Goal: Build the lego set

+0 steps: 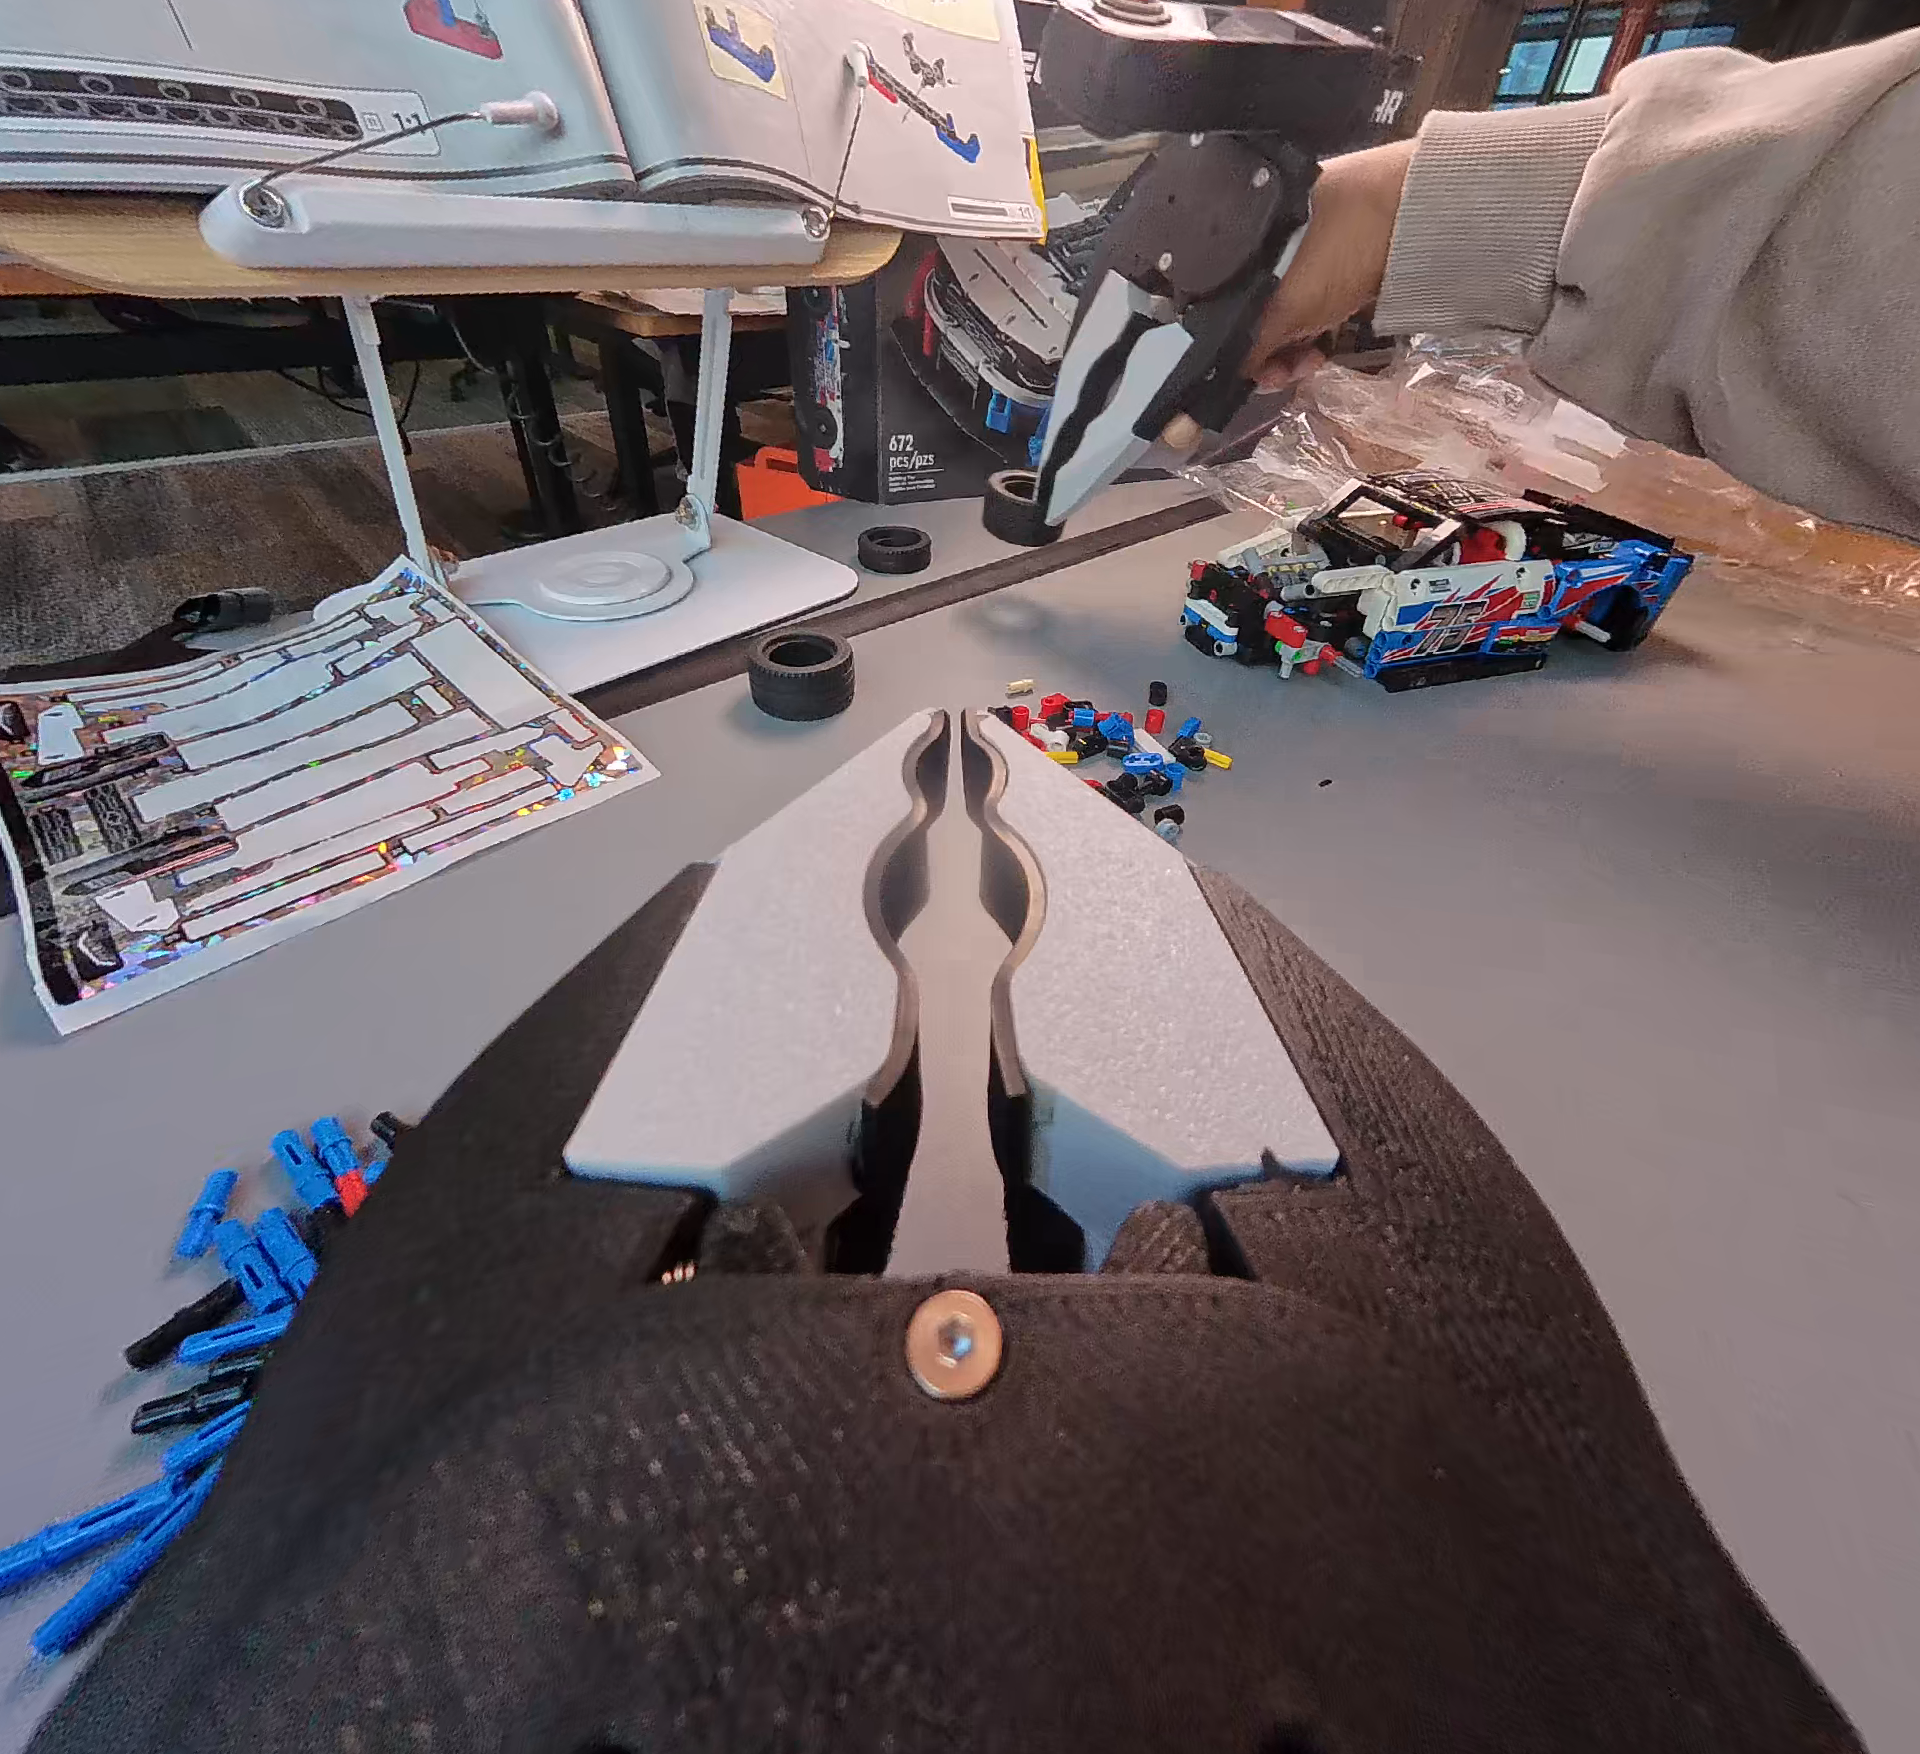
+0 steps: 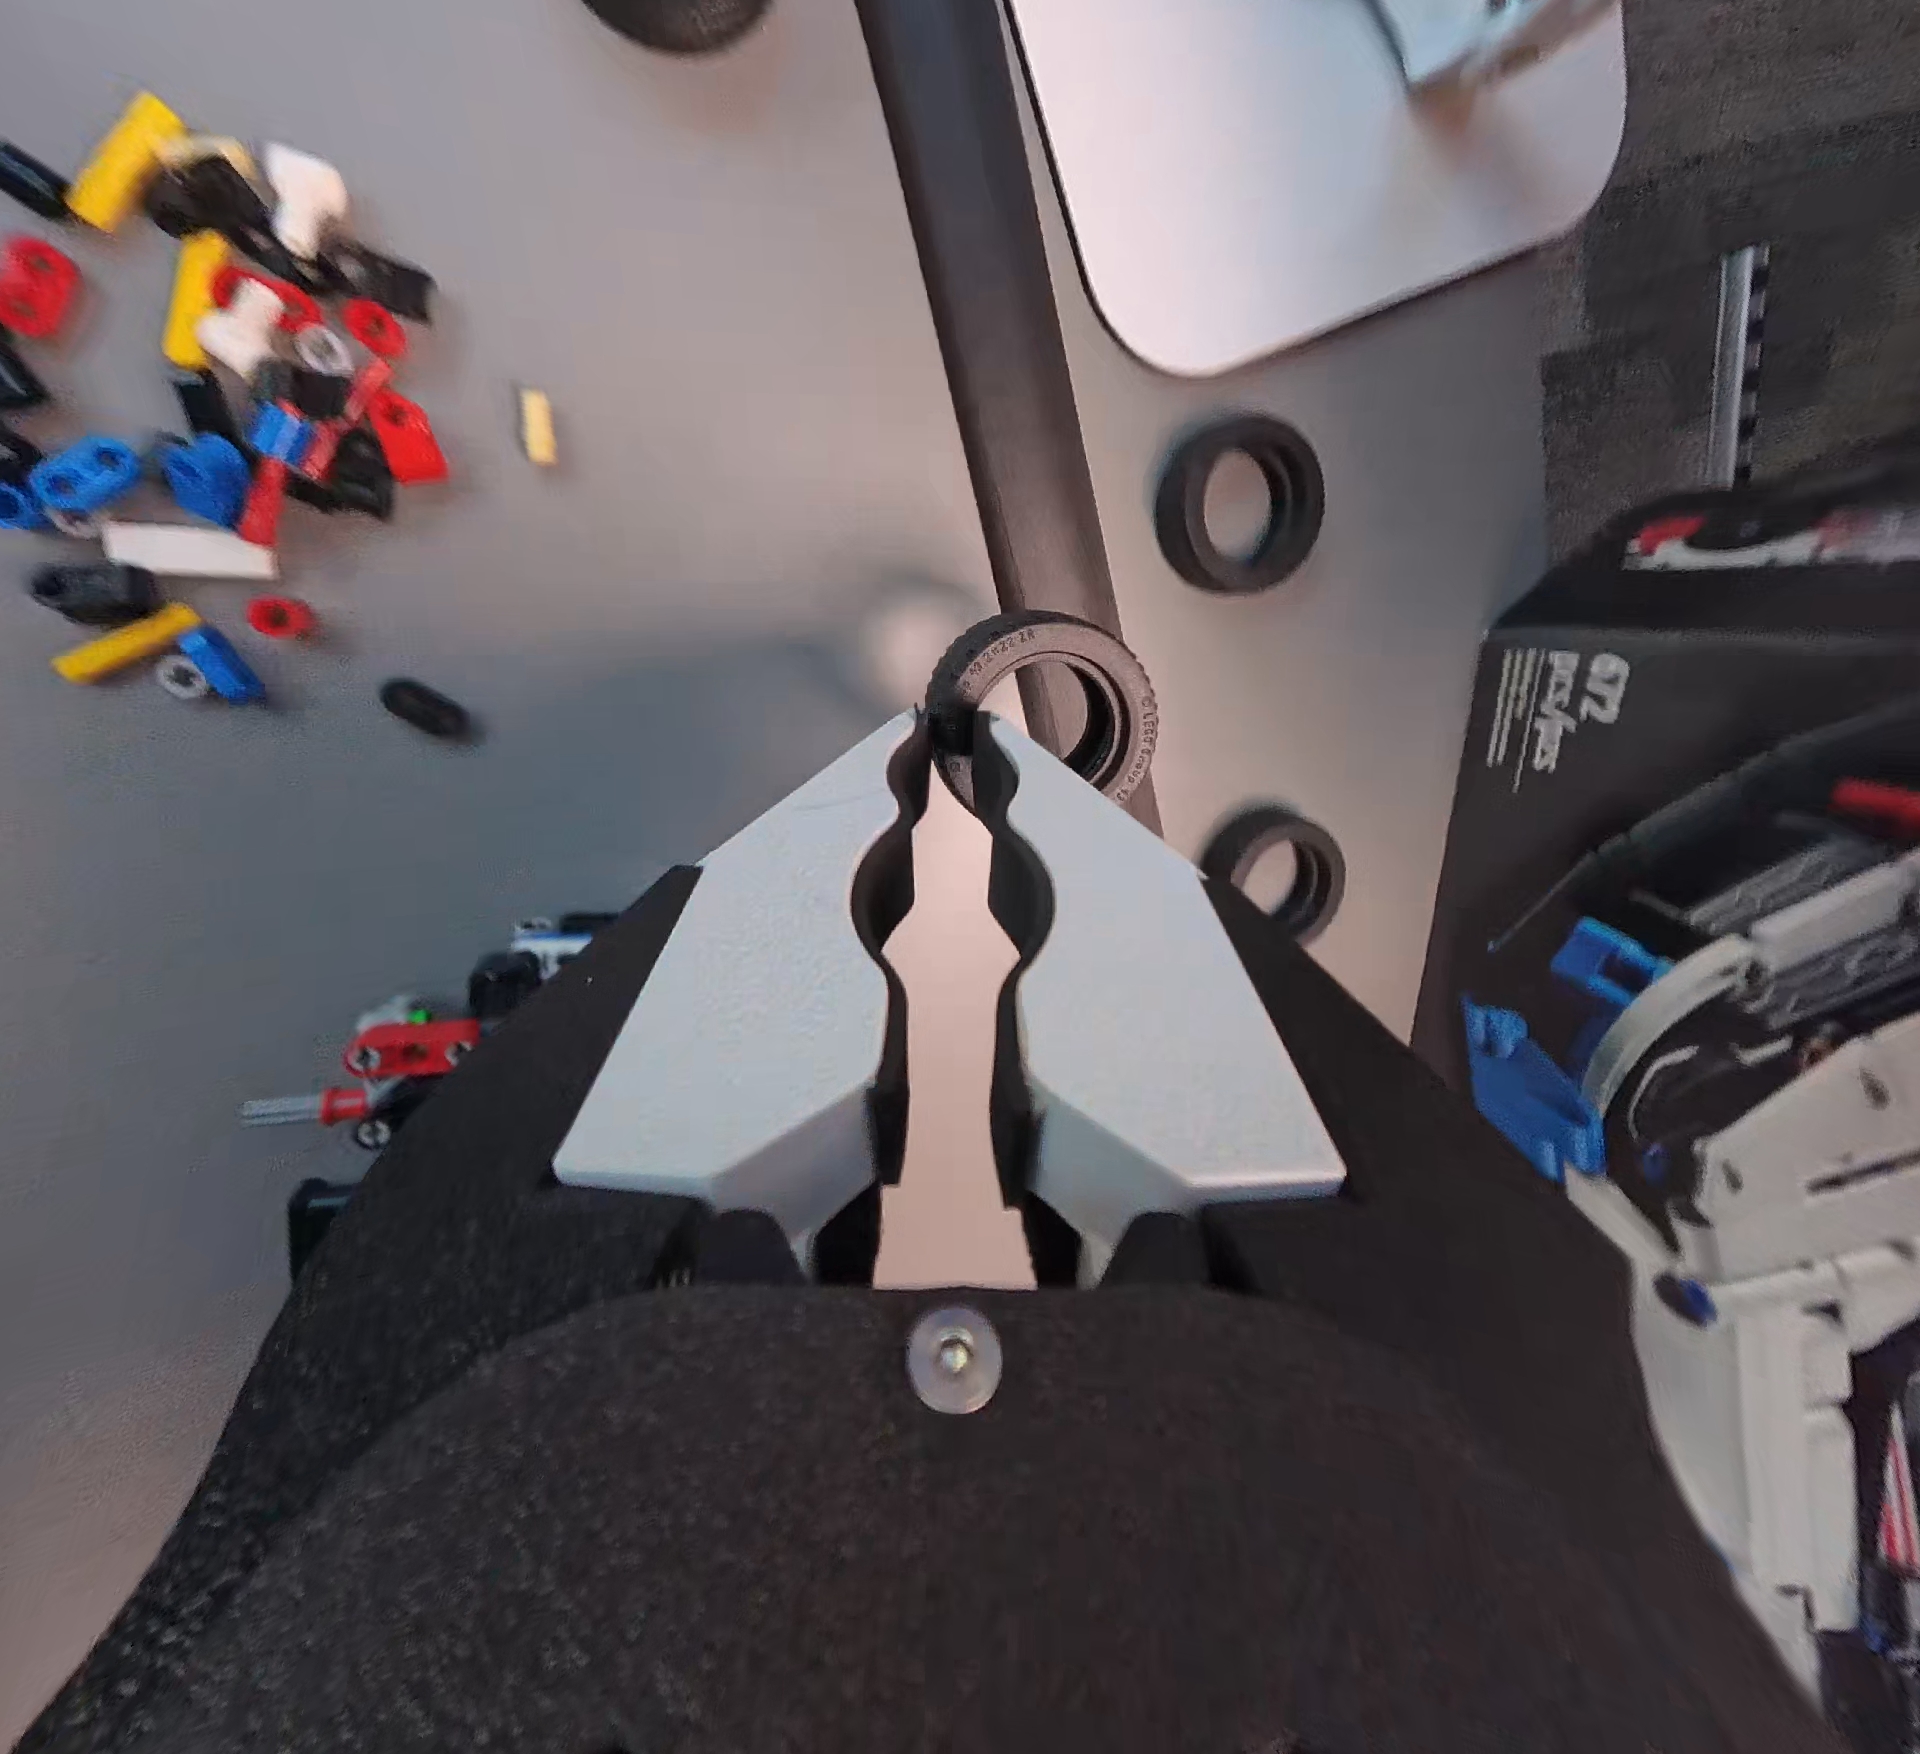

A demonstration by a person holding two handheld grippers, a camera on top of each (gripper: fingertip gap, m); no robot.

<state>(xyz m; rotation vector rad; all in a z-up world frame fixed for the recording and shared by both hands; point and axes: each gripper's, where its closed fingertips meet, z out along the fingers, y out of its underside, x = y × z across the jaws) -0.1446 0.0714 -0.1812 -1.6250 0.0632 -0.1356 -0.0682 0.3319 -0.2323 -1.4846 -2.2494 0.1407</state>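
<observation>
At the far left of the left wrist view, a cluster of blue and black pins (image 1: 223,1309) lies on the grey surface (image 1: 1507,1029); behind it a peeled sticker sheet (image 1: 291,790) with a glittering backing lies flat; above that an open instruction booklet (image 1: 540,11) rests on a white stand (image 1: 623,577). The left gripper (image 1: 956,733) fills the middle of that view, its two grey fingers nearly together with only a thin slit between the tips and nothing in them; a loose black tyre (image 1: 801,675) stands on the surface just beyond its tips, and a flatter one (image 1: 894,549) lies farther back. Right of the tips sits a scatter of small loose pieces (image 1: 1117,754) in red, blue, yellow and black; farther right the mostly built race car (image 1: 1439,592) in white, blue and red stands on the surface, near crumpled clear plastic bags (image 1: 1475,416). Above, a hand (image 1: 1340,250) in a grey sleeve holds the right gripper (image 1: 1070,504) pointed down, its tips at a held tyre (image 1: 1016,507) in front of the black set box (image 1: 894,385).

In the right wrist view, the loose pieces (image 2: 208,395) lie at the left; the right gripper (image 2: 951,733) is clamped by its very tips on the rim of the held tyre (image 2: 1049,702), which hangs clear above a dark seam in the surface (image 2: 644,457); two more tyres (image 2: 1238,504) lie to the right, then the set box (image 2: 1579,769).
</observation>
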